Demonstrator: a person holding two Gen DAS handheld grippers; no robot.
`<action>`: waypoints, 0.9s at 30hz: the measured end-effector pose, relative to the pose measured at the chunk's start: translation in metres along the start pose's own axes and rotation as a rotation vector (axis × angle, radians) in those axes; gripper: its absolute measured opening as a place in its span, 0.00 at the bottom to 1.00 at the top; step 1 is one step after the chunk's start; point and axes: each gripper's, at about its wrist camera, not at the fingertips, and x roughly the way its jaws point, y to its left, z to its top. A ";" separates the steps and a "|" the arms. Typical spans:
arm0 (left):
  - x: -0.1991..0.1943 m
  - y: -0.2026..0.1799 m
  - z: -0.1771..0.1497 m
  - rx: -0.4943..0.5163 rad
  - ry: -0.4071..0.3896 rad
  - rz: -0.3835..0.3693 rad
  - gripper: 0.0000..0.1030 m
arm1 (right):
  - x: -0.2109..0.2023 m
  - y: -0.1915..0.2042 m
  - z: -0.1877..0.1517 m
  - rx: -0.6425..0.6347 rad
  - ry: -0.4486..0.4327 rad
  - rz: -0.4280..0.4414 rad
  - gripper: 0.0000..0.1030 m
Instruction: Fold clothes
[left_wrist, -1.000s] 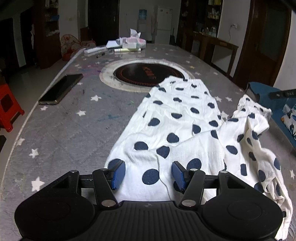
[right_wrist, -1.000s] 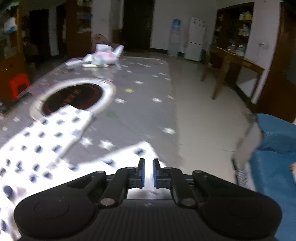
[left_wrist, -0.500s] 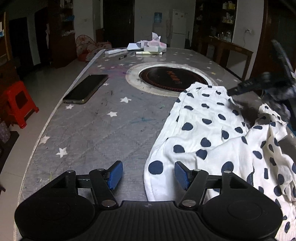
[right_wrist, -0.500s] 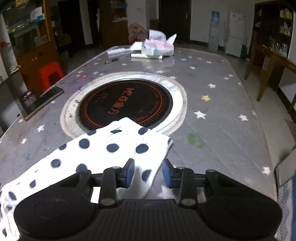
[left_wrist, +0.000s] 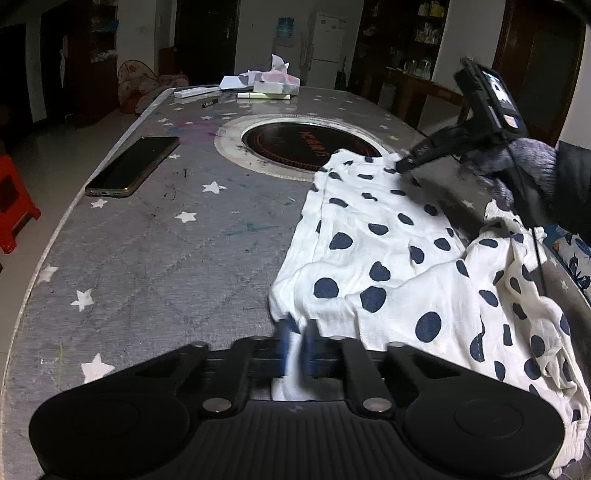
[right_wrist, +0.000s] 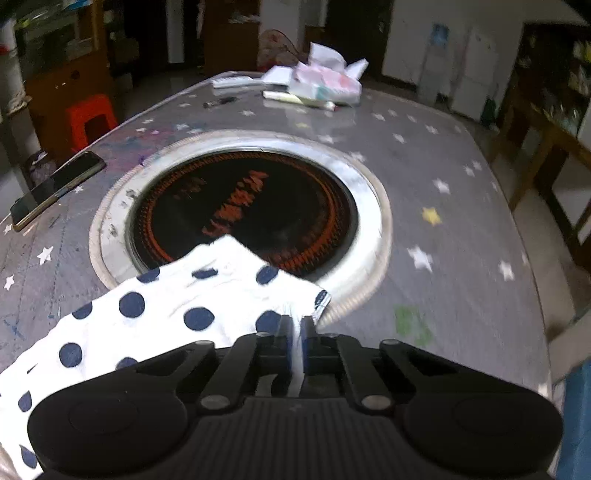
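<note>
A white garment with navy polka dots (left_wrist: 399, 254) lies on the grey star-patterned table (left_wrist: 155, 251), from the round cooktop toward the near right edge. My left gripper (left_wrist: 296, 334) is shut on the garment's near left corner. My right gripper (right_wrist: 294, 326) is shut on the garment's far corner (right_wrist: 207, 291) at the edge of the cooktop. In the left wrist view the right gripper (left_wrist: 404, 164) shows at the far end of the cloth, held by a gloved hand.
A round black cooktop with a metal ring (left_wrist: 306, 146) is set in the table's middle. A phone (left_wrist: 135, 164) lies on the left side. Tissues and papers (left_wrist: 266, 83) and a pen (left_wrist: 210, 104) sit at the far end. A red stool (right_wrist: 90, 120) stands beside the table.
Both grippers have closed on the garment: the left on the near left corner, the right on the far corner by the cooktop. Both were open half a second ago.
</note>
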 end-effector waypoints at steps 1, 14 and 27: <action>-0.001 0.001 0.000 -0.002 -0.007 0.004 0.04 | 0.000 0.006 0.006 -0.019 -0.011 -0.003 0.02; -0.023 0.036 0.004 -0.087 -0.053 0.126 0.03 | 0.002 0.067 0.105 -0.093 -0.226 0.063 0.06; -0.023 0.042 0.006 -0.093 -0.040 0.168 0.12 | -0.025 0.038 0.052 -0.175 -0.055 0.065 0.15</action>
